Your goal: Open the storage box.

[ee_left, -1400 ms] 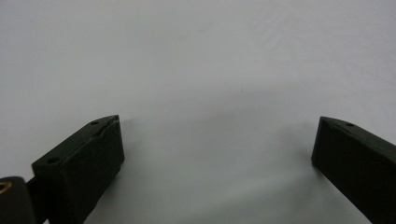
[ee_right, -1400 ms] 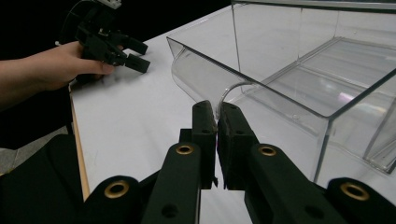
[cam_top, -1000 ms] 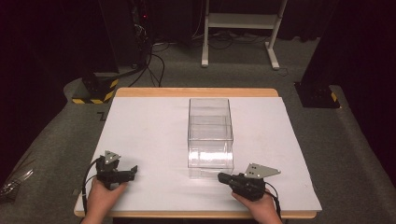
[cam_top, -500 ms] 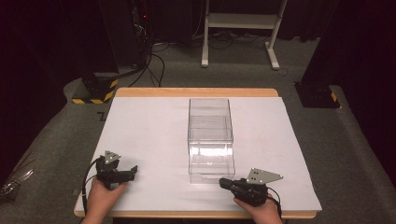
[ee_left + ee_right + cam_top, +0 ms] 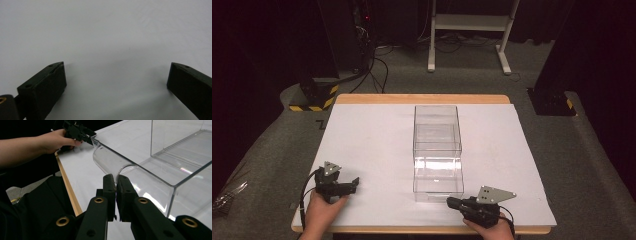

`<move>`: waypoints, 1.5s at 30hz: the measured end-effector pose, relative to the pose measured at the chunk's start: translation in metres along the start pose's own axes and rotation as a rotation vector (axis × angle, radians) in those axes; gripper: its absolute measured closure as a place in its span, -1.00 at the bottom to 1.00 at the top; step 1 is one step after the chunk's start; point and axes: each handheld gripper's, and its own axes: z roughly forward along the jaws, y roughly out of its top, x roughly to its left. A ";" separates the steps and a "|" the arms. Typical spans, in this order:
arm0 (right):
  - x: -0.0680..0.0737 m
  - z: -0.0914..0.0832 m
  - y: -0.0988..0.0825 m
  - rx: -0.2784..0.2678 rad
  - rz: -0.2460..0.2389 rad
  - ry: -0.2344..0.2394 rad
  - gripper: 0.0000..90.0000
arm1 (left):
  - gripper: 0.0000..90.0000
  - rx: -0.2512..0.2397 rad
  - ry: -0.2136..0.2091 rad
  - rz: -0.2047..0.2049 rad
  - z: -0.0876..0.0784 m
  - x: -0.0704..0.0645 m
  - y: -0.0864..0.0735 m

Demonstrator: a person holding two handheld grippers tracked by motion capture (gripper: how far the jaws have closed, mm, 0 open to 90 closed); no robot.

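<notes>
High view: no brand, label or readable writing shows on the clear plastic box (image 5: 437,152), on the white sheet (image 5: 372,145) covering the table (image 5: 422,99), or on either gripper; a dark mark sits on the grey floor by the table's far left corner, too small to read.

The right gripper (image 5: 454,202) lies low at the near edge of the table, held in the person's right hand (image 5: 490,229), with its fingers clenched together and nothing between them. Their tips point at the near right corner of the clear plastic box and sit just beside its wall; whether they touch it cannot be told. In the right gripper view the two black fingers (image 5: 109,185) press flat against each other, and directly ahead of their tips rises the box's curved near lip, with the open inside of the box stretching away to the right of the fingers.

The left gripper (image 5: 353,184) rests on the white sheet near the table's front left, gripped by the left hand (image 5: 323,210), well apart from the box. In the left gripper view its fingers (image 5: 47,82) are released and spread wide, with bare white sheet between and ahead of them; they hold nothing
</notes>
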 end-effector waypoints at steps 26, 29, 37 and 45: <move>0.004 -0.014 -0.001 -0.039 -0.010 -0.029 0.75 | -0.95 0.000 0.000 0.001 0.000 0.000 0.000; 0.005 -0.018 0.002 -0.061 -0.024 -0.034 0.77 | -0.95 -0.001 0.000 0.000 0.000 0.000 0.000; 0.005 -0.024 0.011 -0.103 -0.038 -0.041 0.78 | -0.95 0.000 0.000 0.000 0.000 0.000 0.000; 0.005 -0.022 0.026 -0.142 -0.061 -0.077 0.68 | -0.95 0.000 0.000 0.001 0.000 0.000 0.000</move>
